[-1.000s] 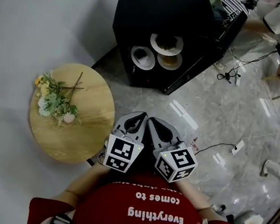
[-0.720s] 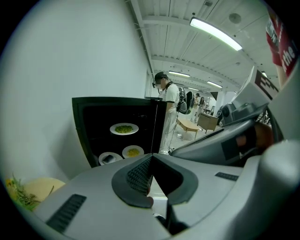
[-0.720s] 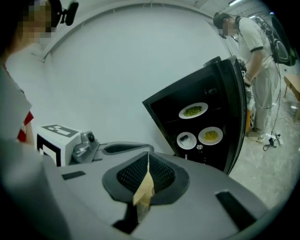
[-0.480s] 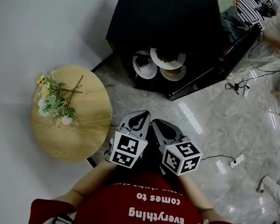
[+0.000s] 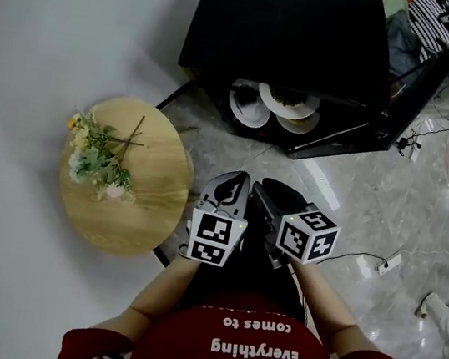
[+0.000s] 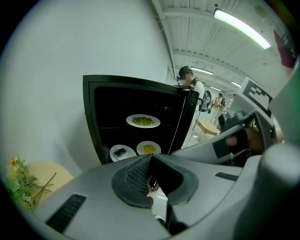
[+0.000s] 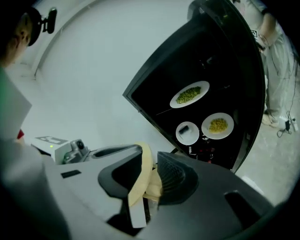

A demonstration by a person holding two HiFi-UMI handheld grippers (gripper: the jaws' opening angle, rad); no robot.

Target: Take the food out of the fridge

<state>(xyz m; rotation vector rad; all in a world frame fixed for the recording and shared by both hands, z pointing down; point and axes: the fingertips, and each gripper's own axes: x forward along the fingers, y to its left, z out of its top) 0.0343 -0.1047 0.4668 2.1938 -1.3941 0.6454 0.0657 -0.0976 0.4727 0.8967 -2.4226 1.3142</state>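
The black fridge [image 5: 291, 24] stands with its door [image 5: 407, 93] swung out to the right. Inside are three white plates: green food [image 5: 288, 100] on the upper shelf, and below it a dark piece [image 5: 248, 109] and yellow food [image 5: 299, 124]. Both grippers hang side by side in front of the fridge, short of it. My left gripper [image 5: 237, 181] [image 6: 151, 158] is shut, with nothing in it. The jaws of my right gripper [image 5: 270, 188] [image 7: 151, 157] have just been opening and stand apart, with nothing between them. A beige strip sticks to one pad [image 7: 140, 173].
A round wooden table [image 5: 149, 205] with a bunch of flowers [image 5: 97, 154] stands to my left, close to the fridge's corner. A cable and power strip [image 5: 389, 261] lie on the grey tiled floor at the right. People stand behind the fridge door.
Both grippers have moved forward toward the fridge. The right gripper's marker cube has rolled, and its jaws now stand wider apart.
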